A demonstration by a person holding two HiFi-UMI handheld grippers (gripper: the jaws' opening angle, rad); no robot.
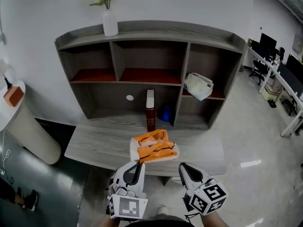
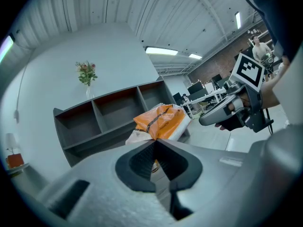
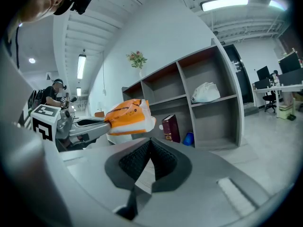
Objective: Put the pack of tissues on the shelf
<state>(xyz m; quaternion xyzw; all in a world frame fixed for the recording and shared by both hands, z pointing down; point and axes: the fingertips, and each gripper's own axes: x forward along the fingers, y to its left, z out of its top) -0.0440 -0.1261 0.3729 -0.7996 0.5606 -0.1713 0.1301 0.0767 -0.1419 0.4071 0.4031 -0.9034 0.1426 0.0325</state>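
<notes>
The left gripper (image 1: pixel 138 164) pinches the one orange plastic tissue pack (image 1: pixel 154 146) above the grey table's (image 1: pixel 94 145) front edge. The right gripper (image 1: pixel 182 166) is closed, empty.

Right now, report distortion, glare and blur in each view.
Head view: even light, white glare on the glossy floor, mild edge bending. Left gripper view: strong fisheye bows the grey wooden shelf, corners go black, yet the orange-and-white plastic tissue pack is sharp. Right gripper view: same fisheye; the ceiling strip light blows out.
</notes>
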